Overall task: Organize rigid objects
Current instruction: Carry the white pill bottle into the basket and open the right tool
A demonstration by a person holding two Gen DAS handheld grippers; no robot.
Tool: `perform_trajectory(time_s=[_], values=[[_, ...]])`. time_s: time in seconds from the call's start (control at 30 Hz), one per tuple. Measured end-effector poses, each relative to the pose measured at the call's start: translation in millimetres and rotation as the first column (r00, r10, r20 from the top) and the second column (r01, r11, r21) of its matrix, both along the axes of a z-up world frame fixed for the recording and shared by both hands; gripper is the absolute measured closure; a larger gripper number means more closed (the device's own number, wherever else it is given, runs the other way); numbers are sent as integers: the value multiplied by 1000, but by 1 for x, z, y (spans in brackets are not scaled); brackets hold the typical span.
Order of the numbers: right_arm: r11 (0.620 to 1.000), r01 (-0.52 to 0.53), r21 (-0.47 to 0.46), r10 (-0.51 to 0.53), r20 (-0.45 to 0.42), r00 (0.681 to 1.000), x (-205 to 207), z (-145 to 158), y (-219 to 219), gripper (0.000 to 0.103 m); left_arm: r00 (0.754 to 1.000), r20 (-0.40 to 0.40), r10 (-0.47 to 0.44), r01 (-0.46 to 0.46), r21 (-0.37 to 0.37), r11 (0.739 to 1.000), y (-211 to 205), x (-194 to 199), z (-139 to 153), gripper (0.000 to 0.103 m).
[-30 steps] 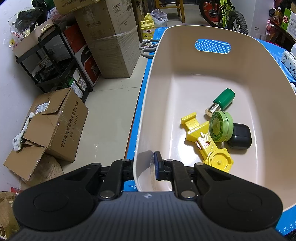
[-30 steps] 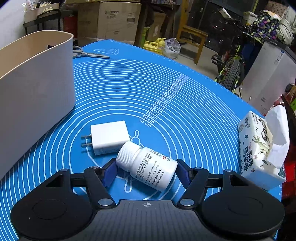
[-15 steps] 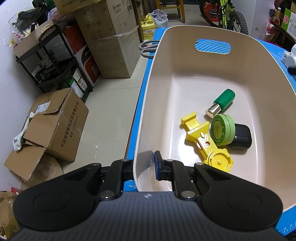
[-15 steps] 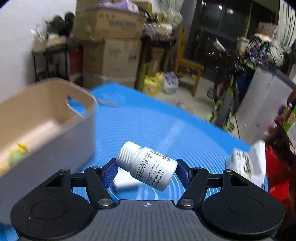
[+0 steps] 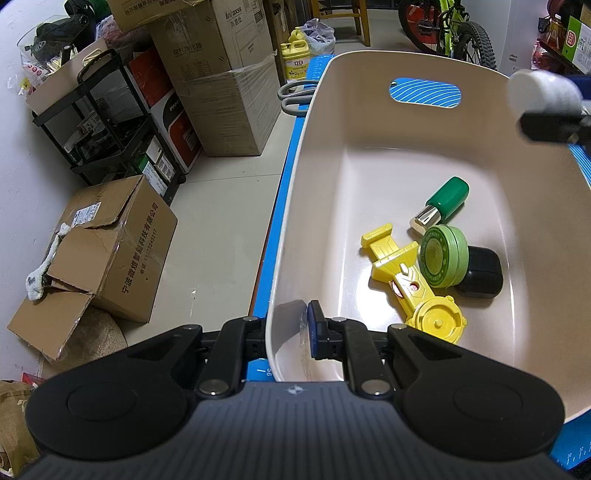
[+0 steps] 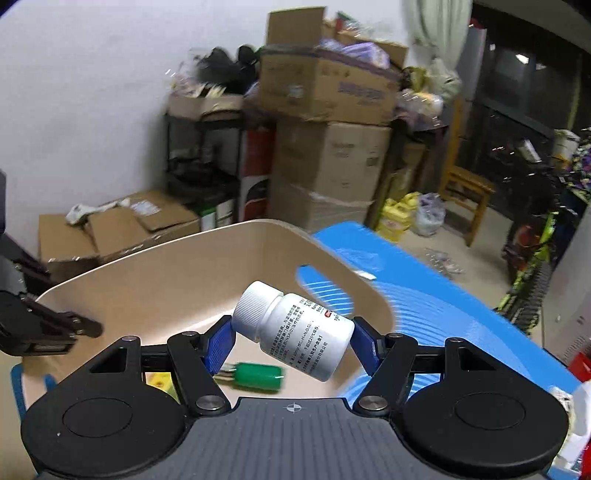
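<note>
My right gripper [image 6: 291, 338] is shut on a white pill bottle [image 6: 295, 334] and holds it in the air above the beige bin [image 6: 177, 273]. The bottle [image 5: 541, 94] and right gripper also show at the top right of the left wrist view. My left gripper [image 5: 286, 328] is shut on the near wall of the beige bin [image 5: 314, 122]. Inside lie a yellow plastic toy [image 5: 410, 280], a green round tin [image 5: 441, 256], a black case [image 5: 482, 273] and a green-capped bottle [image 5: 441, 205], which is also in the right wrist view [image 6: 258, 376].
The bin stands on a blue mat [image 6: 443, 295] on the table. Scissors [image 5: 295, 96] lie beyond the bin's far left corner. Cardboard boxes [image 5: 107, 251] and a black rack [image 5: 110, 122] stand on the floor to the left. A bicycle [image 5: 447, 26] is at the back.
My right gripper has lifted the pill bottle off the mat and carried it left, over the bin. The left gripper has kept its hold on the bin wall.
</note>
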State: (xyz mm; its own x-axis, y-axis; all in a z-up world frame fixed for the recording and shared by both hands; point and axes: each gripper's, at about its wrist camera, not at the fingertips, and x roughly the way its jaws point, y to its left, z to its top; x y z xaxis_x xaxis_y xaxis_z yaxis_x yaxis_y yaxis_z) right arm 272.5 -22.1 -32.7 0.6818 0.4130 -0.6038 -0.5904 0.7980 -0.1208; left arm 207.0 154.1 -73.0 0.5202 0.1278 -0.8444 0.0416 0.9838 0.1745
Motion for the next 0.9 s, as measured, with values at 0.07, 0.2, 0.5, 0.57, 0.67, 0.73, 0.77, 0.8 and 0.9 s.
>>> perform_trajectory(time_s=[0.07,0.2,0.5,0.57,0.67,0.73,0.77,0.8,0.9], values=[[1000,-13,-15,12,-19,1000,-2,-5,14,33,1000,0,0,0,-1,1000,1,0,1,86],[998,-31,-58,28,-58,998,-3,-15,40,33,1000,0,-1,1,-2,1000,3,0,2,86],[985,-59,-160,40,-124,992,-7,-34,70,33,1000,1,-5,5,1,1000,2,-1,2,86],[981,-63,-182,36,-146,989,-6,-38,74,33,1000,1,-4,4,1,1000,2,-1,2,86],[976,-65,-206,29,-171,985,-6,-44,77,33,1000,1,-4,4,1,1000,2,-1,2,86],[970,-66,-233,24,-179,983,-5,-50,80,33,1000,1,-4,4,1,1000,2,-1,2,86],[968,-68,-242,23,-184,983,-5,-53,80,33,1000,1,-5,5,1,1000,2,-1,2,86],[967,-69,-247,21,-191,981,-5,-55,79,33,1000,1,-5,5,2,1000,2,-1,2,86],[969,-63,-238,15,-199,980,-4,-54,78,32,1000,0,-4,4,3,1000,0,0,1,86]])
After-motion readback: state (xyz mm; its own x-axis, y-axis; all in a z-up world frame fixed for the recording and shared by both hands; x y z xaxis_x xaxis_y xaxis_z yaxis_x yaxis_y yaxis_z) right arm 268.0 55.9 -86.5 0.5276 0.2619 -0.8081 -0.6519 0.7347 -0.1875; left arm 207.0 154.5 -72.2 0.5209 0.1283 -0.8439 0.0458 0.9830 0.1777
